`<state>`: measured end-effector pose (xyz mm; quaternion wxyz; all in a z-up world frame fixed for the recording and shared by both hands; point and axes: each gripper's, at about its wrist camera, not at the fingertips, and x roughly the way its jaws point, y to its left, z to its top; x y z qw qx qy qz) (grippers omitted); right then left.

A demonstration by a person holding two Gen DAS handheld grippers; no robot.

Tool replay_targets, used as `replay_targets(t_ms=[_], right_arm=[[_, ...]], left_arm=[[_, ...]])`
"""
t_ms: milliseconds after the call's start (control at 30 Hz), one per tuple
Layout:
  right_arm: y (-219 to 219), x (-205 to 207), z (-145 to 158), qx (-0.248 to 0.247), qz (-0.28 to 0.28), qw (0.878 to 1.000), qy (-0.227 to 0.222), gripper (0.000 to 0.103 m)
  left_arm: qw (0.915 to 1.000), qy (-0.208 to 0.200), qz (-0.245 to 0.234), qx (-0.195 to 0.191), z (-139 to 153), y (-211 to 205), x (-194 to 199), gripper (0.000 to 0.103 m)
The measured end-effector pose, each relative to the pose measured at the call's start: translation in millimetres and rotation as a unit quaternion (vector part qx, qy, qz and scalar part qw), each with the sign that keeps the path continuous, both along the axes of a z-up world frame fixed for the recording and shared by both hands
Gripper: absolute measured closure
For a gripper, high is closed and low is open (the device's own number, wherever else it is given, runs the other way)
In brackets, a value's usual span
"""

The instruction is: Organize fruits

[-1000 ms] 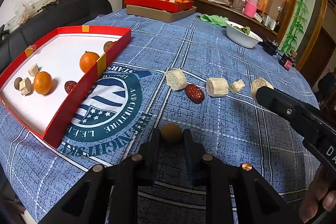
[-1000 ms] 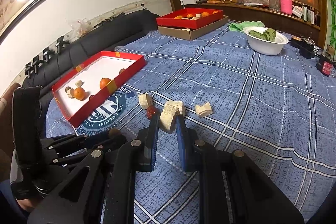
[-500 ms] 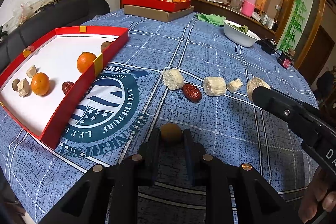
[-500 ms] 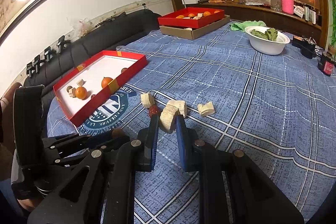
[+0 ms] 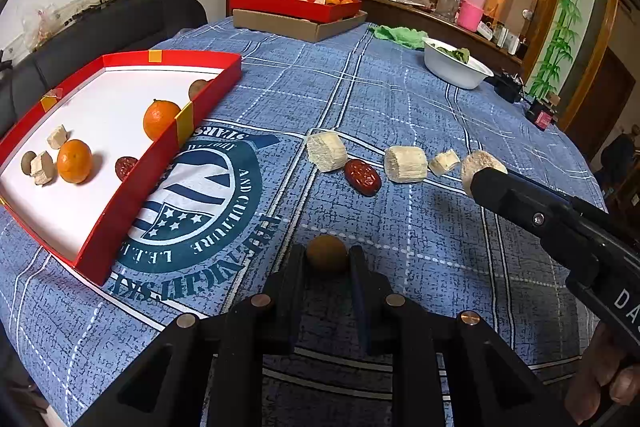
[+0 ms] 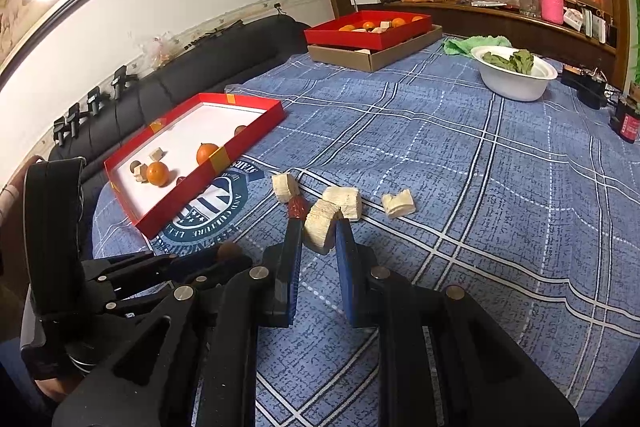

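My left gripper [image 5: 326,259] is shut on a small brown round fruit [image 5: 326,251] just above the blue checked cloth. To the right, my right gripper [image 6: 318,229] is shut on a pale ridged chunk [image 6: 316,225], lifted slightly off the cloth. On the cloth lie a pale chunk [image 5: 326,151], a red date [image 5: 362,177], a second pale chunk [image 5: 405,163] and a small pale piece [image 5: 443,162]. The red tray [image 5: 120,203] at left holds two oranges [image 5: 74,161], a red date [image 5: 126,166], pale pieces and small brown fruits.
At the table's far end a second red tray [image 6: 368,27] of fruit sits on a cardboard box [image 6: 376,53]. A white bowl [image 6: 514,81] of greens and a green cloth [image 6: 460,45] stand at the back right. A black sofa [image 6: 180,83] borders the left side.
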<state>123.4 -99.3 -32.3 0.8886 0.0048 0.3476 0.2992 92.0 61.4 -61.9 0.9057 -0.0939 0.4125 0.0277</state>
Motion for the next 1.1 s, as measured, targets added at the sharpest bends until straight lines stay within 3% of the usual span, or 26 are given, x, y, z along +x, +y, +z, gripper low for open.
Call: replay_targets(t_ms=[333, 533, 833, 1100], right_arm=[[6.3, -0.9, 1.6, -0.012, -0.001, 1.000, -0.007, 0.087], [29.2, -7.6, 14.5, -0.017, 0.025, 1.000, -0.009, 0.087], [115.1, 0.1, 38.2, -0.019, 0.104, 0.994, -0.029, 0.087], [195.1, 42.0, 29.8, -0.027, 0.127, 0.992, -0.008, 0.087]], left_arm=[[0.9986, -0.040, 0.034, -0.008, 19.8, 21.5, -16.1, 0.083], [0.9914, -0.068, 0.112, 0.008, 50.1, 76.8, -22.6, 0.083], [0.9746, -0.057, 0.215, 0.024, 58.9, 175.1, -5.0, 0.083], [0.9714, -0.043, 0.230, 0.043, 59.9, 208.2, 38.1, 0.083]])
